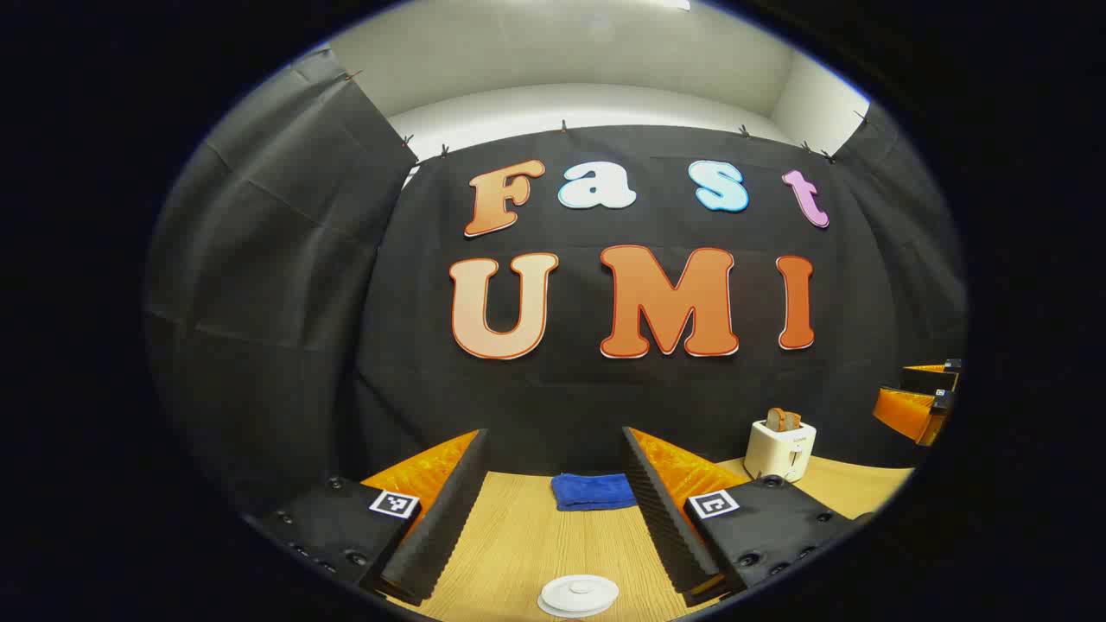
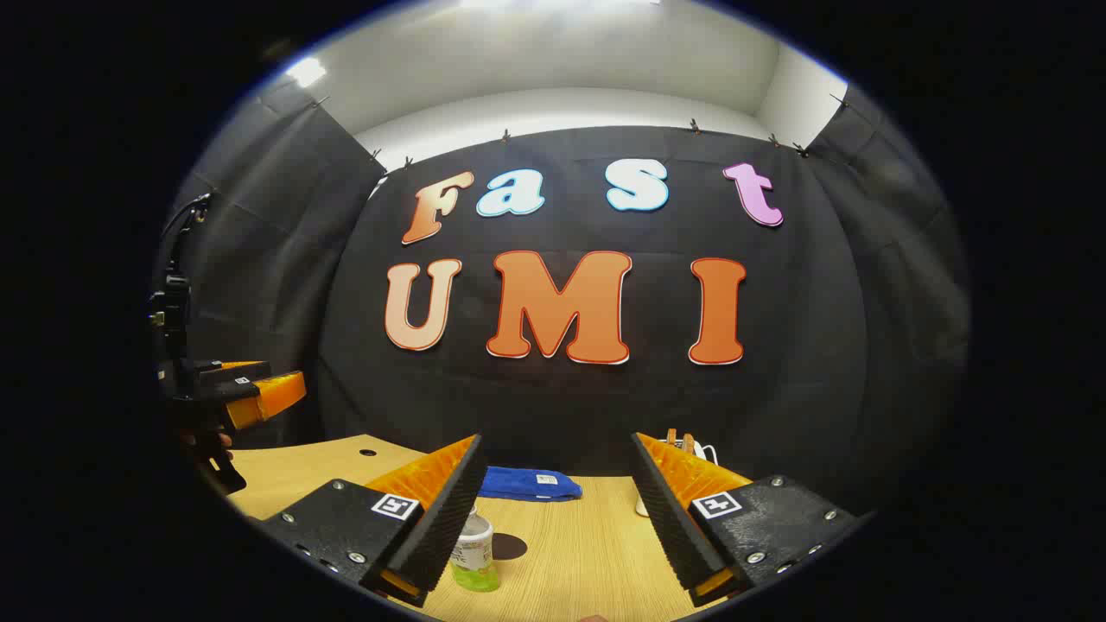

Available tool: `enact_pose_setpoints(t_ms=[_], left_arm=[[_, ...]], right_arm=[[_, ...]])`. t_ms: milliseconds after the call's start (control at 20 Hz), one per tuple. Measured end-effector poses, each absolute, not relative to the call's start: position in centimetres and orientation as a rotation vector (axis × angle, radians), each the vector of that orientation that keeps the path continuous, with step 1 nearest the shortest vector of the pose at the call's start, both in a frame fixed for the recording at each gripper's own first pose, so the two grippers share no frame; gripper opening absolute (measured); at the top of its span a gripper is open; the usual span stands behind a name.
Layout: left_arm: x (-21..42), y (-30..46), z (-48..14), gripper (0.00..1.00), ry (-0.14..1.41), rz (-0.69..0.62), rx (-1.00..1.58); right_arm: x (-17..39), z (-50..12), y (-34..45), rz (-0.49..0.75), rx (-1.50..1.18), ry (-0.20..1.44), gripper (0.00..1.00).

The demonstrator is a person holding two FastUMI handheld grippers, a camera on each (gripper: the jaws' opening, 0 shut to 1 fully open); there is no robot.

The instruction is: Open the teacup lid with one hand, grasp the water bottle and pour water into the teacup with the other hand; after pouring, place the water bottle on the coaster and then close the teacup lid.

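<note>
Both claws were spread wide, ready to grab. The left gripper (image 1: 553, 510) hung above the teacup lid (image 1: 579, 594) at the bottom of the frame. The right gripper (image 2: 553, 510) faced the water bottle (image 2: 473, 553), low and left.

Count from my 2 grippers: 1 teacup lid (image 1: 579, 594), low between my left gripper (image 1: 553, 510) fingers. 1 water bottle (image 2: 473, 553), just inside my right gripper (image 2: 553, 510)'s left finger. 1 dark coaster (image 2: 508, 545) right behind it. 1 blue cloth (image 1: 593, 491), ahead of both grippers. 1 toaster (image 1: 779, 449) w/ 1 slice of bread (image 1: 782, 420), fwd-right of my left one. 1 wood table (image 1: 518, 544).
</note>
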State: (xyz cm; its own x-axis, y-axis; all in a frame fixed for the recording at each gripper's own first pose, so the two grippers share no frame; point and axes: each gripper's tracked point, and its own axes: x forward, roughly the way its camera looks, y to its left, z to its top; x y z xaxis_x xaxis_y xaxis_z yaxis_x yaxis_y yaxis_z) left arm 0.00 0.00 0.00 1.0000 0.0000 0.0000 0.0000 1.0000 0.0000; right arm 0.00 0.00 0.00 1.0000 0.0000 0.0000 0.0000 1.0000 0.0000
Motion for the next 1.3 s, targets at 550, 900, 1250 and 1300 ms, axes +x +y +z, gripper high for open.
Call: enact_pose_setpoints(t_ms=[550,900,1250,1300], left_arm=[[-0.8,-0.1,0.6,0.97,-0.022,-0.004,-0.009],[-0.7,-0.9,0.3,0.97,-0.023,-0.027,-0.018],[0.1,-2.1,-4.1,0.97,0.051,-0.112,-0.044],[0.3,-2.0,-4.9,0.97,0.065,-0.117,-0.046]], right_arm=[[-0.3,-0.1,0.5,0.017,-0.008,0.001,0.99],[-0.1,-0.6,0.8,0.027,0.004,0.006,0.99],[0.3,-2.9,2.1,0.067,0.018,0.064,0.99],[0.4,-3.2,2.1,0.067,0.016,0.069,0.99]])
